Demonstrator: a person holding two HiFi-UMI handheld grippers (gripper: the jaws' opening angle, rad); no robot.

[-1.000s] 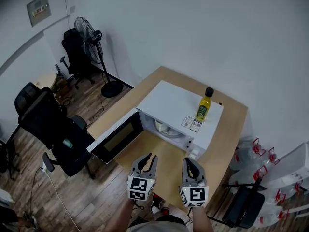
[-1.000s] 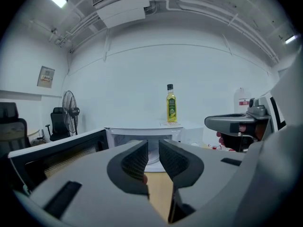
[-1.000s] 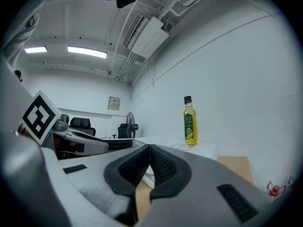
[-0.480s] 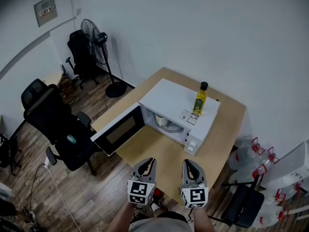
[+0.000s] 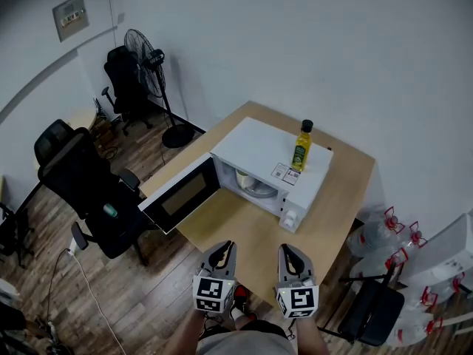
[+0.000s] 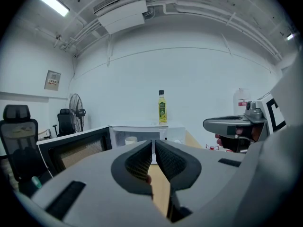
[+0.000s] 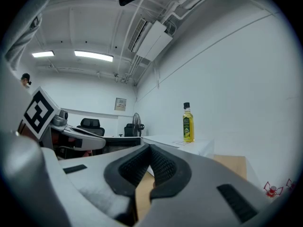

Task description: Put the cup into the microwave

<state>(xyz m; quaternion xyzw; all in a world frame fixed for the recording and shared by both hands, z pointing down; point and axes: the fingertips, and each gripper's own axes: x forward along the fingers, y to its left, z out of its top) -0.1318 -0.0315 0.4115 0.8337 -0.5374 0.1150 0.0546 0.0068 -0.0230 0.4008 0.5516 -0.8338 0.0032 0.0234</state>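
Note:
A white microwave point(image 5: 275, 161) stands on the wooden table point(image 5: 347, 191), its door point(image 5: 179, 196) swung open to the left. A pale cup point(image 5: 243, 177) sits inside the cavity; it also shows in the left gripper view as the cup point(image 6: 131, 139) just above my jaws. My left gripper point(image 5: 222, 251) and right gripper point(image 5: 290, 254) hover side by side over the table's near edge, well short of the microwave. Both are shut and hold nothing. In their own views, the left gripper point(image 6: 154, 145) and right gripper point(image 7: 150, 156) have their pads together.
A yellow oil bottle point(image 5: 301, 136) stands on the microwave's top. Black office chairs point(image 5: 81, 191) and a standing fan point(image 5: 148, 58) are on the floor to the left. Water jugs point(image 5: 392, 235) and a dark chair point(image 5: 369, 313) are at the right.
The left jaws, open a second ago, have closed. Both grippers have drawn back from the microwave toward the table's near edge.

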